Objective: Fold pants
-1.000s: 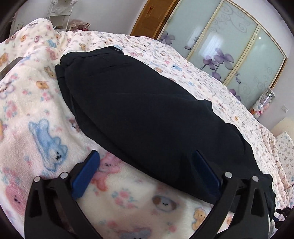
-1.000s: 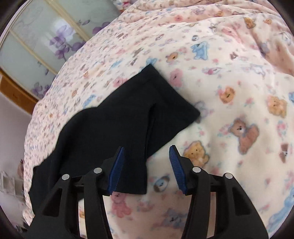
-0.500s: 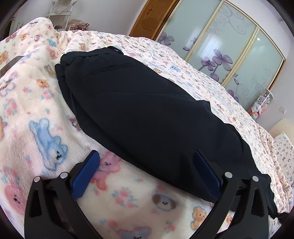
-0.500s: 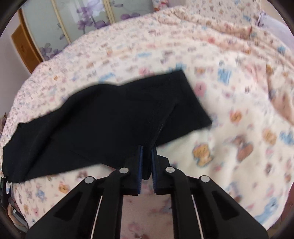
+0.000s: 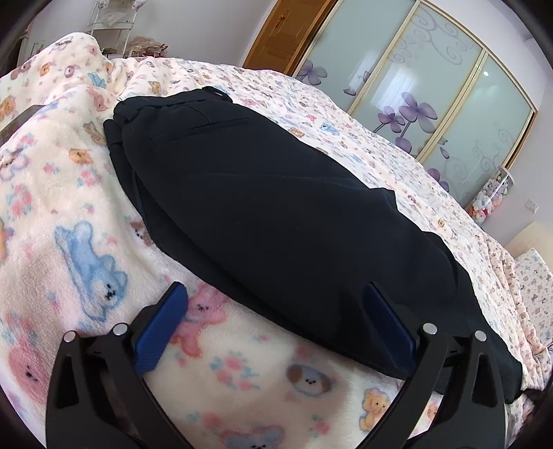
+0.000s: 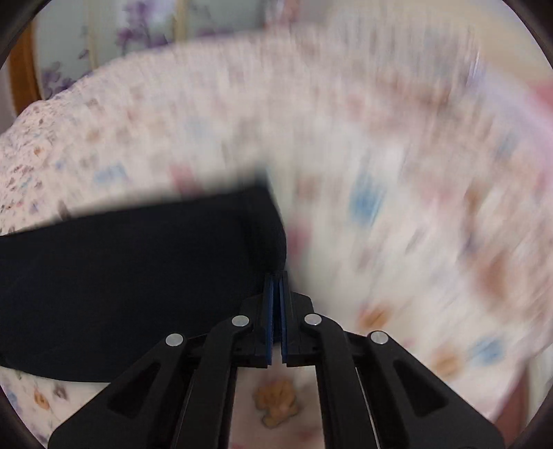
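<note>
Black pants (image 5: 262, 214) lie lengthwise on the bed, waistband at the far left, legs running to the lower right. My left gripper (image 5: 276, 311) is open, its blue pads (image 5: 160, 326) spread wide over the near edge of the pants, holding nothing. In the blurred right wrist view my right gripper (image 6: 275, 279) is shut on the hem end of the pants (image 6: 138, 276) and holds it above the blanket.
A fleece blanket (image 5: 69, 241) printed with bears and rabbits covers the bed. Sliding wardrobe doors (image 5: 432, 89) with purple flowers stand behind it, next to a wooden door (image 5: 276, 31). A white shelf (image 5: 110, 24) stands at the far left.
My right gripper closed on the leg hem and is now moving fast with it, blurring the view. The left gripper stayed open and almost still.
</note>
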Motion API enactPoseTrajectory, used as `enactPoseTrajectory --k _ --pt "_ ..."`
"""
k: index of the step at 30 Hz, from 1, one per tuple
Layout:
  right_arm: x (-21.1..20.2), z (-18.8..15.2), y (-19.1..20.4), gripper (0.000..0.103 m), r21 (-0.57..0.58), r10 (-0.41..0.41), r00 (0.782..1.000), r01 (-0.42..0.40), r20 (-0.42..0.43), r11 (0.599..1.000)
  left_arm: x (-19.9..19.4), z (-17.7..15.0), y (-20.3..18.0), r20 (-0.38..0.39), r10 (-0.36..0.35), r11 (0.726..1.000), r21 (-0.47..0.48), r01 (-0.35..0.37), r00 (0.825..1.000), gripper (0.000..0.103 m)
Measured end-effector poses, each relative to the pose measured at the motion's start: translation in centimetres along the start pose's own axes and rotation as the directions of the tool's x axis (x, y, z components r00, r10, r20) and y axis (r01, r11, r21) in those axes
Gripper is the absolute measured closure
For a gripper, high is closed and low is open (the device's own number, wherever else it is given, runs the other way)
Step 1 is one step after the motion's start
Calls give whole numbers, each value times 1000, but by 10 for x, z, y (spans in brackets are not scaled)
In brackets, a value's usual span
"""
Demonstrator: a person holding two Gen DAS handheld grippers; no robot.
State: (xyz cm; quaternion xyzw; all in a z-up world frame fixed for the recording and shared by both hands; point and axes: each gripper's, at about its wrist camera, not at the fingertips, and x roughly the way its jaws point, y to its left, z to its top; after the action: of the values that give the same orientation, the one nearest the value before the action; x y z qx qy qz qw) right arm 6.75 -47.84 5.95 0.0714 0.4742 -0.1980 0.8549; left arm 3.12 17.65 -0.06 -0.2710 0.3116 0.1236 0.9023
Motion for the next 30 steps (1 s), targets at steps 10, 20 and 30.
enactPoseTrajectory --k 10,20,30 --pt "-47 -15 -93 48 428 333 928 -373 166 823 0 -1 0 -1 2 1000 3 -2 1000 2" --pt "-1 -31 -71 67 491 383 923 -353 42 796 -1 -1 2 8 -22 1000 -7 22 1000 2" --pt "-37 -12 -58 96 366 225 952 -289 209 884 -1 -1 3 6 -20 1000 -5 20 1000 2"
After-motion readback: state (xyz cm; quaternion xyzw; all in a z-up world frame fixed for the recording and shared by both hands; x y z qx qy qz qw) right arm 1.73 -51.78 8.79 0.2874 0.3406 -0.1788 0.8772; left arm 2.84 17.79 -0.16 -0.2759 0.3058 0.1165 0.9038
